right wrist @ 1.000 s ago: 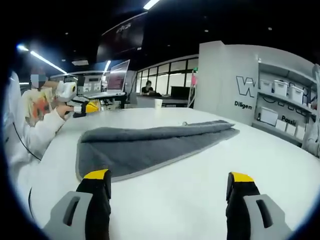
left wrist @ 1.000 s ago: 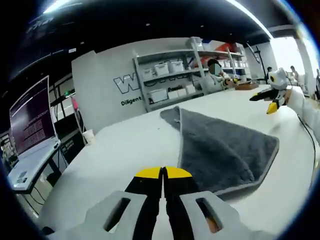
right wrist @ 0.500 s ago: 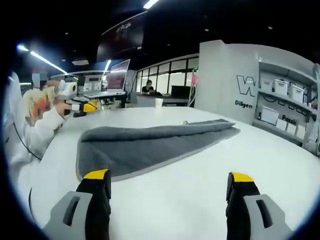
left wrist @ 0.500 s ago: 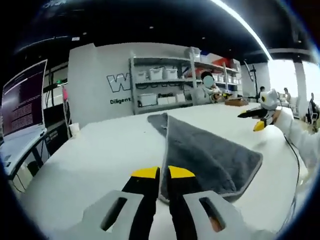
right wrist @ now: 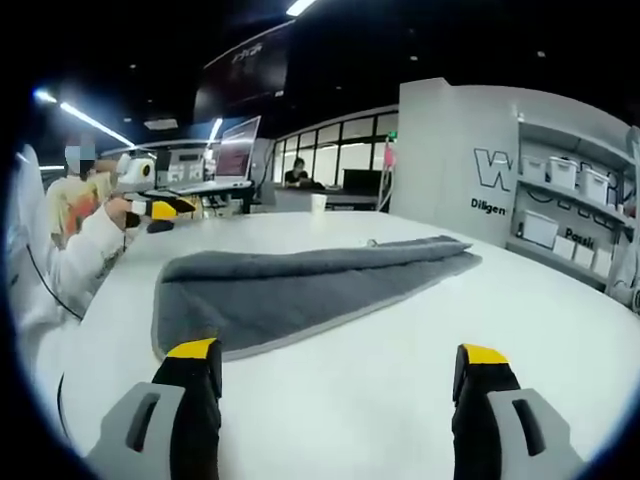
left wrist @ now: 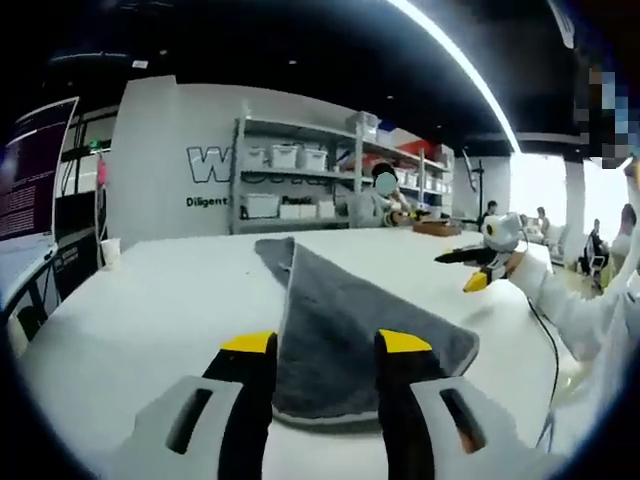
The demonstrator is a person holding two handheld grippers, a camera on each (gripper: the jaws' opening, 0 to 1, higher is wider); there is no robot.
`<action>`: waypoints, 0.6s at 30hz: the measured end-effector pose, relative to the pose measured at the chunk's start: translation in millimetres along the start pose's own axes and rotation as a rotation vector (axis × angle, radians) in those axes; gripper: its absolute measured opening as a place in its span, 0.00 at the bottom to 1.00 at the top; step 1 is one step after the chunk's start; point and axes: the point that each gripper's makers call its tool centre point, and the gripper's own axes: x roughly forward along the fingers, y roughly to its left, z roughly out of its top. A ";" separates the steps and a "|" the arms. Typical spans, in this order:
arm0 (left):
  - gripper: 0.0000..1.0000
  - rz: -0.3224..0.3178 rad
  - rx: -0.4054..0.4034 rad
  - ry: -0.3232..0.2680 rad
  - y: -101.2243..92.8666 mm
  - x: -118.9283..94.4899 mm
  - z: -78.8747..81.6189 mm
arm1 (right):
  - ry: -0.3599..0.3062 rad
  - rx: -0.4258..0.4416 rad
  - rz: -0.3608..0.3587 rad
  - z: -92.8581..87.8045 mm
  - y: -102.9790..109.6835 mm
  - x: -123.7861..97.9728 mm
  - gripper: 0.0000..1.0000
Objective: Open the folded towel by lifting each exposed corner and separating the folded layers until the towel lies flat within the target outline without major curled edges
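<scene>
Towel: I see the folded grey terry towel with a pale stitched edge (left wrist: 350,330) lying on the white round surface (left wrist: 150,300); in the right gripper view it (right wrist: 300,290) stretches as a long folded band ahead of my jaws.
Left tool: my left tool with yellow-tipped black jaws (left wrist: 326,345) is spread, its jaws on either side of the towel's near edge; I cannot tell whether they touch the cloth.
Right tool: my right tool (right wrist: 340,362) is spread wide, low over bare surface, just short of the towel's near hem.
Other views: the right tool (left wrist: 478,268) appears across the towel in the left gripper view, held by a hand in a white sleeve (left wrist: 560,300).
Background: a white shelving unit with storage boxes (left wrist: 300,185) stands against the wall.
</scene>
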 end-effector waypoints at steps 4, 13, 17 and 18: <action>0.52 -0.009 0.015 0.013 -5.9 2.2 -1.0 | 0.000 0.001 0.002 -0.3 1.3 -0.1 0.97; 0.72 -0.039 0.017 0.047 -14.1 7.2 -9.5 | 0.005 0.003 0.003 -1.7 0.8 0.6 0.97; 0.80 -0.042 0.025 0.058 -16.8 10.4 -11.2 | 0.008 0.001 0.005 -2.1 1.4 1.1 0.97; 0.82 -0.044 0.027 0.061 -17.5 10.9 -11.7 | 0.008 0.000 0.006 -2.2 1.8 1.2 0.97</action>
